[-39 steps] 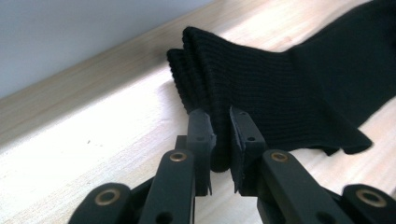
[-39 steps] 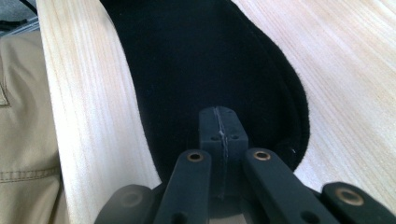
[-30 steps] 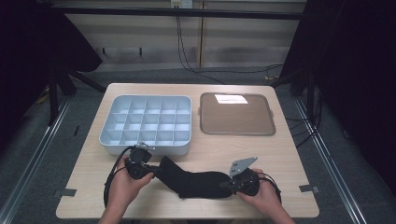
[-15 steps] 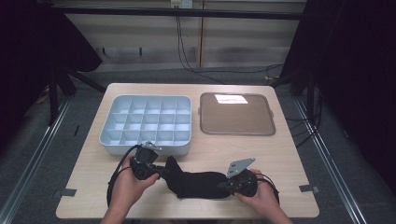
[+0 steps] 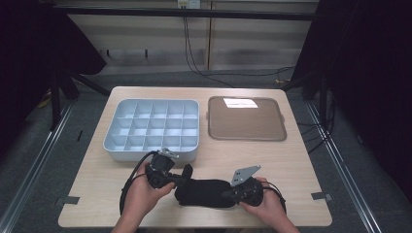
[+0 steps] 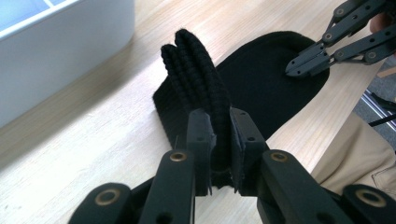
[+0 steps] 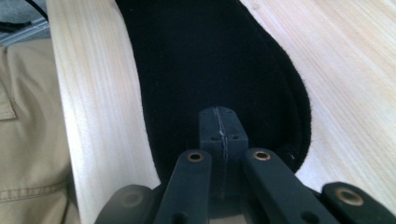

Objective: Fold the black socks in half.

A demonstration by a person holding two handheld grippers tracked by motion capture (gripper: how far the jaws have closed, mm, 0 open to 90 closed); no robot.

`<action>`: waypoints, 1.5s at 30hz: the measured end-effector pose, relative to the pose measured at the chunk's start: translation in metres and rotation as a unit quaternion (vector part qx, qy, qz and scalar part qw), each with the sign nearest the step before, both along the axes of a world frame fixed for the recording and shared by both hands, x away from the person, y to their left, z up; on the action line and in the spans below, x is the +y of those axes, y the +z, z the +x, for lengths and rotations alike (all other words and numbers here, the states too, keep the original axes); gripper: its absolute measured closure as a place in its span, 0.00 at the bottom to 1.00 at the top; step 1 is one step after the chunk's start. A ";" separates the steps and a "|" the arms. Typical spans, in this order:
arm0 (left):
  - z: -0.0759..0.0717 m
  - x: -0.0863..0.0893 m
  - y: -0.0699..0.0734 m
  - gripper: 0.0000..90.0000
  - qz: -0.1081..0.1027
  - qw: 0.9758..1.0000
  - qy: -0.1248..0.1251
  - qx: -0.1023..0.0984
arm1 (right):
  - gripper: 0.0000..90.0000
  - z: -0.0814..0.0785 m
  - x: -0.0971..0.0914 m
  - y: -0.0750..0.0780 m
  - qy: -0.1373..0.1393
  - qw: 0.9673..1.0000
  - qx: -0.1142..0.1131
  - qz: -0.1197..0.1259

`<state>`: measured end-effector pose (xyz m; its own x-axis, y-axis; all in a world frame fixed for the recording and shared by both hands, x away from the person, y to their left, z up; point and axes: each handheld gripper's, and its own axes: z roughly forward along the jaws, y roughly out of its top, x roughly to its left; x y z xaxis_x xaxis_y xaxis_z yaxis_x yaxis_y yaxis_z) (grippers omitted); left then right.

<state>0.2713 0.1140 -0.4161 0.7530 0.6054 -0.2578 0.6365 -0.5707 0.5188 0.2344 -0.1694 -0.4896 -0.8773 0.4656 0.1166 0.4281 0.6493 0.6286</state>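
A black sock [image 5: 204,192] lies along the table's front edge. My left gripper [image 5: 180,177] is shut on the sock's ribbed cuff [image 6: 196,70] and holds it raised off the wood; the cuff stands up between the pads [image 6: 201,133]. My right gripper [image 5: 226,194] is shut, its tips resting on the sock's toe end [image 7: 210,60]. In the right gripper view the two pads [image 7: 211,126] meet with no fabric seen between them. The left gripper view shows the right gripper [image 6: 299,67] touching the far, rounded end of the sock [image 6: 261,79].
A white compartment box [image 5: 116,145] stands just behind the left gripper, close to it. A brown tray [image 5: 245,121] with a white label [image 5: 239,102] lies at the back right. The person's tan trousers [image 7: 28,116] show beyond the table's front edge.
The left gripper has carried the cuff to the right and a little up, bunching the sock shorter. The right gripper has stayed in place on the toe end.
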 end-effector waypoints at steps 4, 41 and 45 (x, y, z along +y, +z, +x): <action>-0.002 -0.008 -0.001 0.89 0.002 1.000 -0.013 0.003 | 1.00 0.000 0.002 0.000 0.000 1.000 0.001 0.004; -0.004 -0.052 -0.020 0.89 0.024 0.998 -0.057 0.031 | 1.00 -0.001 0.005 0.017 -0.003 1.000 -0.026 0.013; -0.003 -0.051 -0.021 0.89 0.025 0.998 -0.056 0.029 | 1.00 -0.003 -0.009 0.024 -0.015 0.999 -0.032 0.006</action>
